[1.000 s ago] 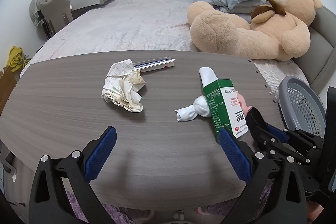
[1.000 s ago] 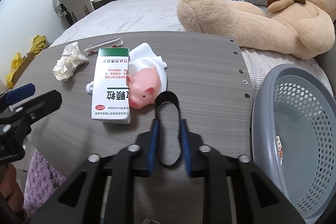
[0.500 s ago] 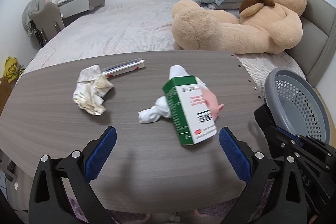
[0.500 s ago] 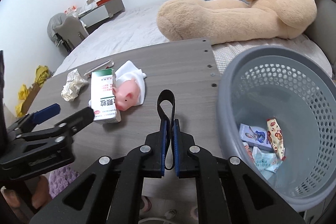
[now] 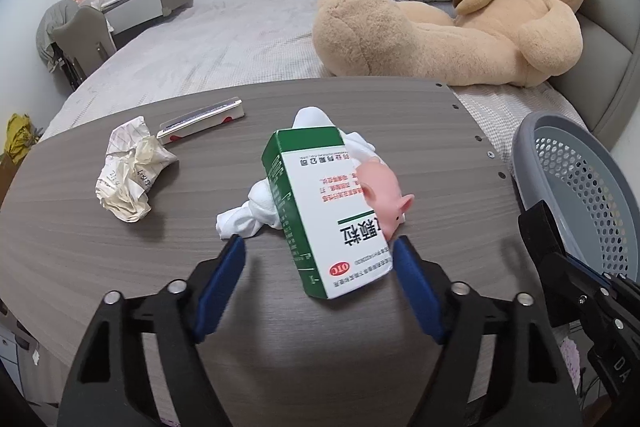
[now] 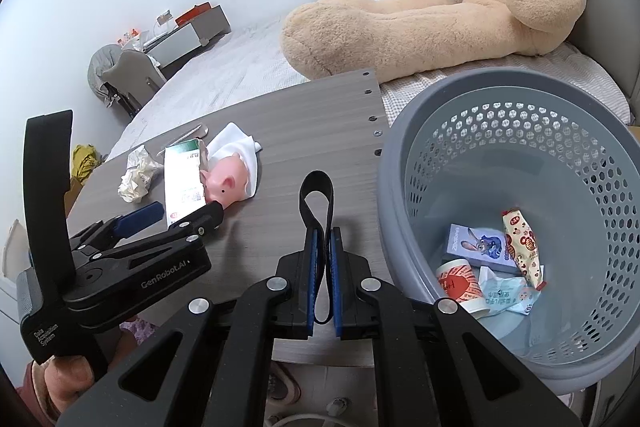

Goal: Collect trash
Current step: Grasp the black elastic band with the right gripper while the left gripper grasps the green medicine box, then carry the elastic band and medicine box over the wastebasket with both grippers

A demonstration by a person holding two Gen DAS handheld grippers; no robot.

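Two grippers — left [image 5: 320, 263] jaws spread around glossy carton [image 5: 324, 211], right [image 6: 323, 259] pinching, seemingly, rubbery loop [image 6: 317, 199].

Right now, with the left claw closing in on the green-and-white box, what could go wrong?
1. The pink pig toy leans against the box; lifting the box may drag or topple it, and it may not be trash.
2. The white cloth lies against the box's other side, near the left claw, so a finger might snag it.
3. The right claw pinches a black loop short of the basket; releasing here could miss.
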